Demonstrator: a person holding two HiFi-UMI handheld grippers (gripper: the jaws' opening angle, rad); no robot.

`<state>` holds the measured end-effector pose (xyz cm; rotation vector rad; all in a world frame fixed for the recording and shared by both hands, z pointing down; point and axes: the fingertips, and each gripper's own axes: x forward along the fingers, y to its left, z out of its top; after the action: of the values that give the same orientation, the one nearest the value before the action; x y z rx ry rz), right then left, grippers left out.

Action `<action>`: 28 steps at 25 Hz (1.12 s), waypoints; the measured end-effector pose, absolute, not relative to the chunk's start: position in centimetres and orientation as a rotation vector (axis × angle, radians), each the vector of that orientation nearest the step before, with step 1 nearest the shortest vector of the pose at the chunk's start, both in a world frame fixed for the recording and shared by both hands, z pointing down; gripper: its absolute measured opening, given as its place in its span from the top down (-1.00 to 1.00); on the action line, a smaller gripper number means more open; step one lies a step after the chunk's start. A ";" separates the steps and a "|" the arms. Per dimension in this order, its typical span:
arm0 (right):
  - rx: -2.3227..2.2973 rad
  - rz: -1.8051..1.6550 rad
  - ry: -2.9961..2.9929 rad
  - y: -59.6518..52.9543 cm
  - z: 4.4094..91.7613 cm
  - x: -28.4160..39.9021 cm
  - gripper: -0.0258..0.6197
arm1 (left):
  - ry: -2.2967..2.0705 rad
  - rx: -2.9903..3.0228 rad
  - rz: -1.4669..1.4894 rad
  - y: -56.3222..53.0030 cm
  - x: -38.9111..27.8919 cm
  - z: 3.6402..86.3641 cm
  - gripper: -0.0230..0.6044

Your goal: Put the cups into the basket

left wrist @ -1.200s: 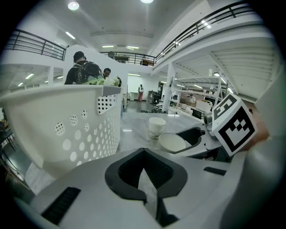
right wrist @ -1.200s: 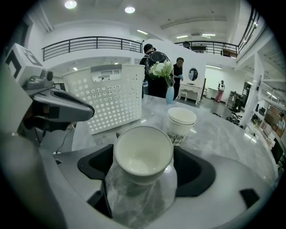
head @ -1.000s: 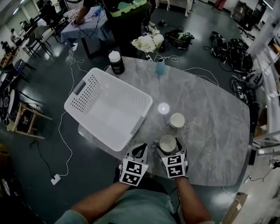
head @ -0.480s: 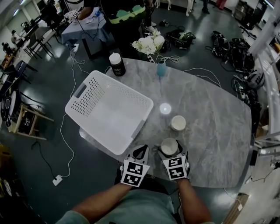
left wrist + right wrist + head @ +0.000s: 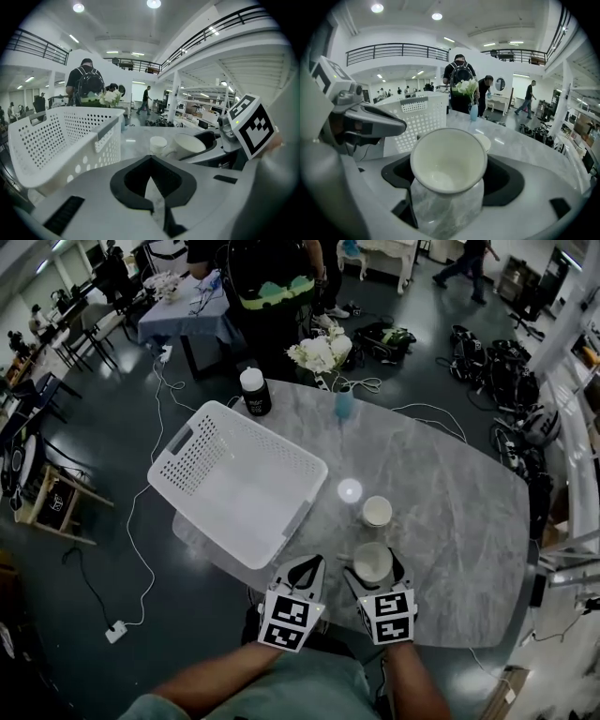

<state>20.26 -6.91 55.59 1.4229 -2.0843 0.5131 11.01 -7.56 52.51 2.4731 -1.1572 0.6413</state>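
Two white cups are on the grey marble table [image 5: 450, 521]. The farther cup [image 5: 377, 512] stands free, right of the basket. The nearer cup [image 5: 373, 563] sits upright between the fingers of my right gripper [image 5: 375, 565], which is shut on its sides; its empty inside [image 5: 447, 161] fills the right gripper view. The white perforated basket [image 5: 234, 479] lies empty to the left, overhanging the table's edge. My left gripper [image 5: 302, 568] is shut on nothing, beside the right one and just off the basket's near corner [image 5: 101, 136].
A black jar with a white lid [image 5: 253, 392] and a blue vase with white flowers [image 5: 343, 401] stand at the table's far edge. A person with a backpack [image 5: 272, 282] stands beyond it. Bags and cables [image 5: 487, 352] lie on the floor.
The nearer cup and both grippers sit slightly lower and further right in the view. The cup looks a little larger. The basket and the farther cup have not moved on the table.
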 end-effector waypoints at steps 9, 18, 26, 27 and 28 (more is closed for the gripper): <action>1.480 0.395 -2.155 -6.9 46.8 20.1 -0.31 | -1.180 2.526 0.517 -6.5 11.3 45.2 0.92; 1.339 0.267 -2.334 -8.1 39.1 13.4 -0.31 | -1.365 2.452 0.384 -7.4 4.9 39.4 0.92; 1.088 0.216 -2.459 -11.3 37.1 3.6 -0.31 | -1.665 2.267 0.328 -9.6 -6.6 37.4 0.92; 1.058 0.212 -2.468 -11.9 37.1 2.5 -0.31 | -1.693 2.240 0.330 -9.8 -7.9 37.5 0.92; 1.030 0.206 -2.472 -12.6 37.2 1.4 -0.31 | -1.718 2.215 0.333 -9.9 -9.2 37.7 0.92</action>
<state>1.35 -12.62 37.15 1.0301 -2.4725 0.2056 -9.15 -9.94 37.72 2.2154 -1.7181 0.3325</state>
